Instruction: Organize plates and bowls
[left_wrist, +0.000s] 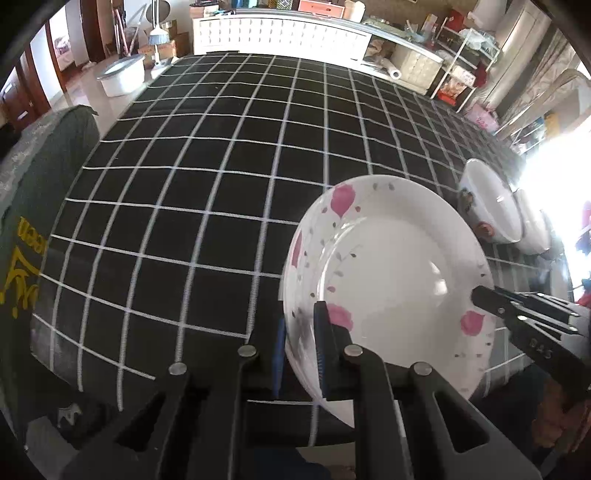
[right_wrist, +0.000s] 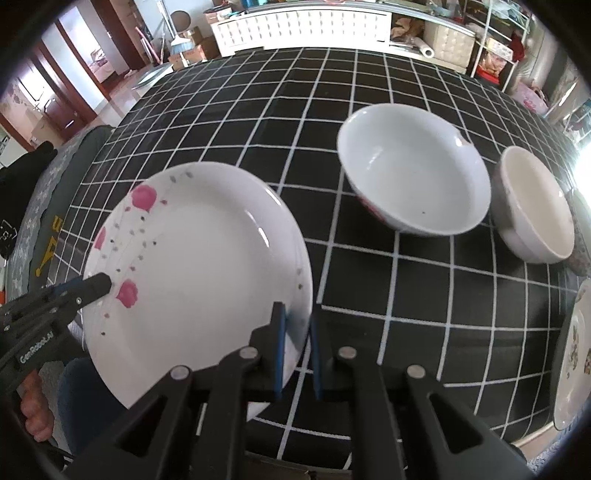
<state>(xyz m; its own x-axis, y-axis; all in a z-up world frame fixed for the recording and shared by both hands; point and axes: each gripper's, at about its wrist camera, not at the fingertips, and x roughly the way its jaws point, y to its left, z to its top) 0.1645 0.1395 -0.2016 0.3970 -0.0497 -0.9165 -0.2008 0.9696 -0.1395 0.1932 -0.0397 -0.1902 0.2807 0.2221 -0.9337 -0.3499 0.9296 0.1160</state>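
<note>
A white plate with pink flowers (left_wrist: 388, 277) hangs over the near part of the table, held at two opposite rims. My left gripper (left_wrist: 300, 350) is shut on its near-left rim, which sits between the blue pads (left_wrist: 321, 350). My right gripper (right_wrist: 298, 350) is shut on the opposite rim of the plate (right_wrist: 199, 258). Each gripper shows in the other's view, the right gripper (left_wrist: 476, 295) and the left gripper (right_wrist: 105, 284). A large white bowl (right_wrist: 413, 170) and a smaller bowl (right_wrist: 535, 206) stand side by side on the cloth to the right. A second, patterned plate (right_wrist: 574, 354) lies at the right edge.
The table wears a black cloth with a white grid (left_wrist: 207, 166). A chair back draped in green fabric (left_wrist: 37, 221) stands at the table's left side. A white tub (left_wrist: 122, 75) sits on the floor beyond, and a white cabinet (left_wrist: 280, 33) lines the far wall.
</note>
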